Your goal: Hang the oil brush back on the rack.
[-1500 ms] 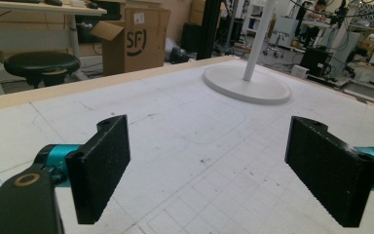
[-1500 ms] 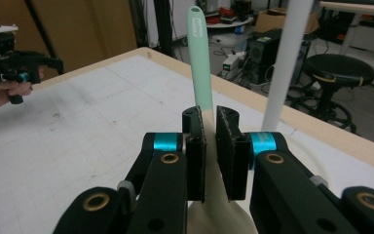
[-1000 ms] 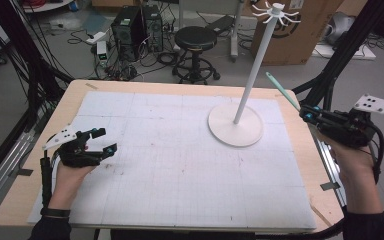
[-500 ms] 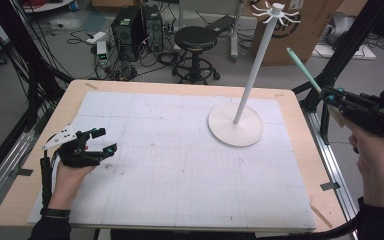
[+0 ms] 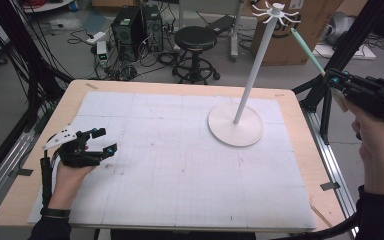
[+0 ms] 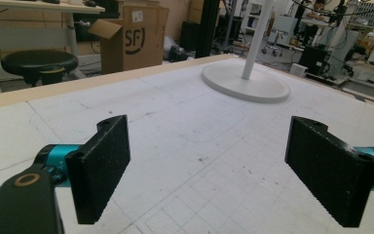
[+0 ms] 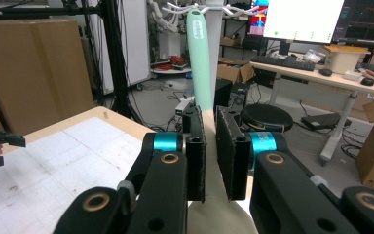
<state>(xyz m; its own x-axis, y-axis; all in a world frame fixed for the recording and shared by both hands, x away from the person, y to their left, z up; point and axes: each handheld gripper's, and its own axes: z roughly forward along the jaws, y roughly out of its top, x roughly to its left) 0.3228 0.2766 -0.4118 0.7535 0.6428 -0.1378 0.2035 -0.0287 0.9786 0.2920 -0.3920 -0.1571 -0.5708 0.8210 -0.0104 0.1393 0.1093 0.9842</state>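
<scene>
Mint-green spatula [image 7: 199,53] clamped in our right gripper [image 7: 210,151], handle raised toward rack hooks [image 5: 276,11] for hanging. Left gripper [image 6: 214,170] rests wide open, empty, on table mat [image 5: 180,165].

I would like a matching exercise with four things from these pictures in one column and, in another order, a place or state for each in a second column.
Things:
1. left gripper
2. right gripper
3. spatula
4. white stand

Places or states:
A. stands on the table's far right part
B. held up, its mint handle pointing at the hooks
C. jaws wide open, low over the table
D. jaws shut on a utensil

Pairs: 1-C, 2-D, 3-B, 4-A
</scene>
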